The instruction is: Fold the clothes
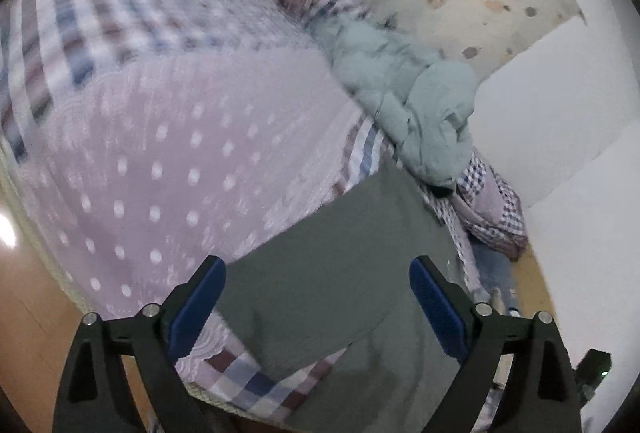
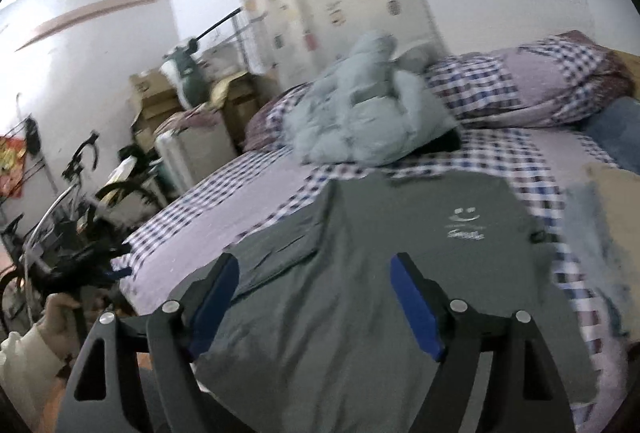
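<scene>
A dark grey T-shirt [image 2: 400, 233] with a small white smiley print lies spread on the bed, chest side up, one sleeve folded at its left. It also shows in the left wrist view [image 1: 340, 273] as a plain grey panel. My left gripper [image 1: 318, 273] is open, hovering over the shirt's lower part, holding nothing. My right gripper [image 2: 314, 269] is open above the shirt's hem, holding nothing.
The bed has a lilac dotted and checked cover [image 1: 160, 153]. A crumpled pale blue-green garment [image 2: 360, 121] lies beyond the shirt, next to a checked pillow [image 2: 540, 81]. A bicycle [image 2: 72, 209] and boxes stand left of the bed. White wall [image 1: 560, 113] lies to the right.
</scene>
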Demonstrator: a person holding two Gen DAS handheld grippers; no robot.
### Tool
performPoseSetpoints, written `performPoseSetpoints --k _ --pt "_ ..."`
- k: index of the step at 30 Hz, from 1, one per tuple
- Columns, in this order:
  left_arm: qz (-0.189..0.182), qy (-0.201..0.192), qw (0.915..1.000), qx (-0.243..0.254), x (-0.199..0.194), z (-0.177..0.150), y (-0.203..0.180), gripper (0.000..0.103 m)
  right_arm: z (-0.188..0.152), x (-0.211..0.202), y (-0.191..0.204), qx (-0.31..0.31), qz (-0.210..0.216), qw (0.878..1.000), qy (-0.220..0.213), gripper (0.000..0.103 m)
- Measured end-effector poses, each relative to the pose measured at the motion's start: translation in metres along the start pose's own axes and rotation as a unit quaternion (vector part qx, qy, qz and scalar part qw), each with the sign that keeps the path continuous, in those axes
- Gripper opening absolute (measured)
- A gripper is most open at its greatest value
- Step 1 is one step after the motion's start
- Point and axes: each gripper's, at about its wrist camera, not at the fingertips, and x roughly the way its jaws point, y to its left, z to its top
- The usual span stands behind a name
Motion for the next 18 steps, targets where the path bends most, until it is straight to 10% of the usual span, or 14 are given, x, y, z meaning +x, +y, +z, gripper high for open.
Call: performPoseSetpoints --k 18 --pt "-0.102 0.010 0.9939 -0.041 0.043 -0.019 0.065 0.095 -0.031 0.090 0.082 -0.070 0.095 0.992 0.047 0.081"
